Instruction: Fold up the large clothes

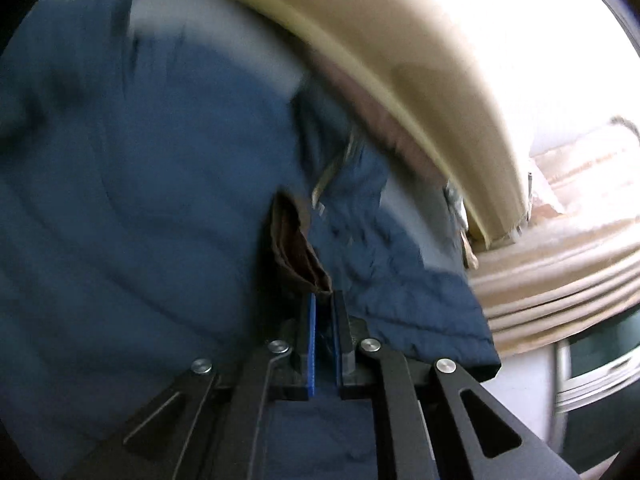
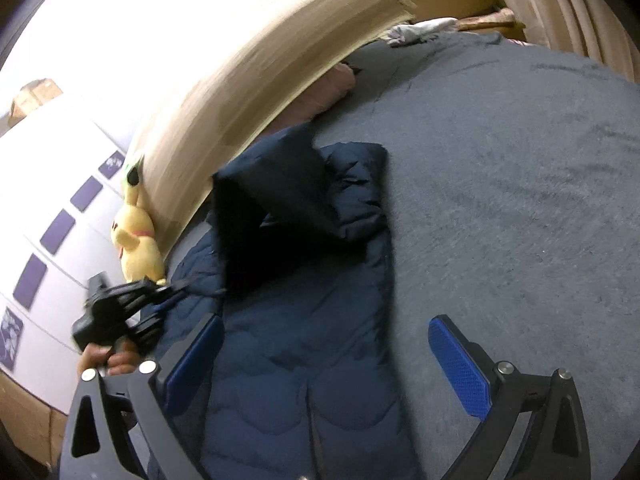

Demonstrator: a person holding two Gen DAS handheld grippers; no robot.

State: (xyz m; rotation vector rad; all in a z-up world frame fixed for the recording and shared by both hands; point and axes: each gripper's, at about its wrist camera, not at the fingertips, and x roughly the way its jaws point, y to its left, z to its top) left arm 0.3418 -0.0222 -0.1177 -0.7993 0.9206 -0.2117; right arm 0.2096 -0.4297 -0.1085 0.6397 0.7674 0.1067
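My left gripper (image 1: 323, 300): jaws nearly together, pinching a brown-lined fold of the navy jacket (image 1: 160, 208)
Left wrist view: blurred; jacket fills the frame, tan headboard (image 1: 420, 80) arcs above

My right gripper (image 2: 324, 364): jaws wide apart, holding nothing, jacket under the left finger
Right wrist view: jacket lies on the grey bedcover (image 2: 520, 200), one part folded over; yellow plush toy (image 2: 136, 240) against the headboard; my left hand (image 2: 108, 356) grips its tool at the jacket's edge

No lettering, label, brand or number is legible in either view.
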